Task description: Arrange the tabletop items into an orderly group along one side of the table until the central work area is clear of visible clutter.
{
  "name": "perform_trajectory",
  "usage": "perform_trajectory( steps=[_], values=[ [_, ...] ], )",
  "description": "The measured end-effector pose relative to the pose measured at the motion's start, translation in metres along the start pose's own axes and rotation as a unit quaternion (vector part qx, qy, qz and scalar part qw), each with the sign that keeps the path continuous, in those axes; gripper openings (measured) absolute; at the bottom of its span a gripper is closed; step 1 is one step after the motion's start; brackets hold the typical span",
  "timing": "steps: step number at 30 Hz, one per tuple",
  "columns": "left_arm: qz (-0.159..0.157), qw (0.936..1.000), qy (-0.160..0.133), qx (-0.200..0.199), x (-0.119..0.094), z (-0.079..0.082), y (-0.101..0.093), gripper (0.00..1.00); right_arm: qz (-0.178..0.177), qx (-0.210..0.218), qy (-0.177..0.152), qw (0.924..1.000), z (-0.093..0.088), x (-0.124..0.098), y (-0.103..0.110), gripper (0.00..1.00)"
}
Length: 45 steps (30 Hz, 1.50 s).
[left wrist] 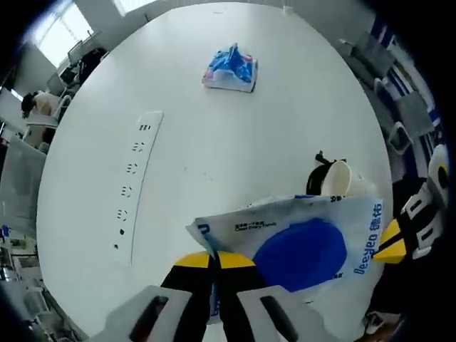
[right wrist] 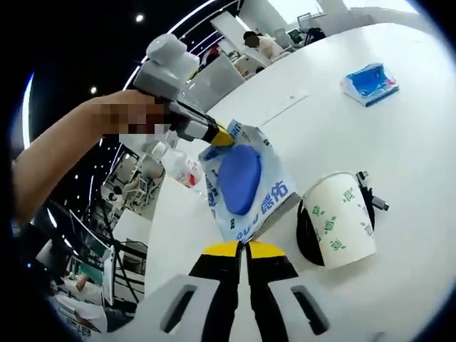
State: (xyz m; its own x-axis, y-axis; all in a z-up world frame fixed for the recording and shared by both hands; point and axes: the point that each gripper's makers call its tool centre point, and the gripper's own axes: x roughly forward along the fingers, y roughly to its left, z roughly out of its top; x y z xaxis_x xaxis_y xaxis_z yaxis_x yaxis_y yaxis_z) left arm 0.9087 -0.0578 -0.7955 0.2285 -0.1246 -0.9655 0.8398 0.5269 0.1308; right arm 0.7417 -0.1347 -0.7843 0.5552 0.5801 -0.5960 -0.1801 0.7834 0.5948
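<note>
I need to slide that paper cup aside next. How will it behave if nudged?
The paper cup stands upright and looks empty-light, so it would probably slide easily but may tip if pushed high. Its thin wall likely dents under a hard squeeze. Something black rests against it and may drag along.

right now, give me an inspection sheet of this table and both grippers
surface: white table, mostly bare.
job's things: wipes pack, white with a blue oval, held up between both grippers; tissue pack lying far off; paper cup upright beside a black object.
clutter: plastic bottle past the table edge.
grippers: left gripper shut on one corner of the wipes pack; right gripper shut on the opposite edge.
cables: power strip flat on the table, nothing plugged in.
surroundings: office desks, chairs, seated people.
</note>
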Motion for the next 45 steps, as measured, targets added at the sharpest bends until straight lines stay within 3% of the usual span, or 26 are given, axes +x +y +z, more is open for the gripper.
perform_trajectory(
  steps=[6,9,22,28,34,39,41,45],
  values=[
    [0.013,0.9999,0.001,-0.009,-0.009,0.000,0.001,0.00,0.010,-0.013,-0.008,0.9998,0.014,-0.010,0.000,0.00],
    [0.020,0.9992,-0.006,-0.033,-0.015,-0.001,0.003,0.00,0.013,-0.017,-0.014,0.9997,0.023,-0.016,-0.004,0.00],
    [0.020,0.9925,-0.041,-0.113,-0.038,-0.003,0.001,0.00,0.007,0.020,-0.022,0.9995,0.074,-0.041,-0.040,0.00],
    [0.016,0.9881,-0.050,-0.145,-0.039,-0.007,-0.006,0.00,0.007,0.017,-0.019,0.9997,0.095,-0.040,-0.056,0.00],
    [0.014,0.9791,-0.063,-0.193,-0.043,-0.010,-0.008,0.00,0.015,-0.009,0.007,0.9998,0.111,-0.029,-0.069,0.00],
    [0.009,0.9634,-0.084,-0.254,-0.044,-0.010,-0.011,0.00,0.018,-0.039,0.028,0.9987,0.122,-0.019,-0.079,0.00],
    [0.009,0.9620,-0.087,-0.259,-0.043,-0.011,-0.013,0.00,0.017,-0.051,0.035,0.9979,0.126,-0.016,-0.083,0.00],
    [0.006,0.9502,-0.101,-0.295,-0.038,-0.010,-0.019,0.00,0.014,-0.087,0.043,0.9952,0.141,-0.009,-0.093,0.00]
  ],
)
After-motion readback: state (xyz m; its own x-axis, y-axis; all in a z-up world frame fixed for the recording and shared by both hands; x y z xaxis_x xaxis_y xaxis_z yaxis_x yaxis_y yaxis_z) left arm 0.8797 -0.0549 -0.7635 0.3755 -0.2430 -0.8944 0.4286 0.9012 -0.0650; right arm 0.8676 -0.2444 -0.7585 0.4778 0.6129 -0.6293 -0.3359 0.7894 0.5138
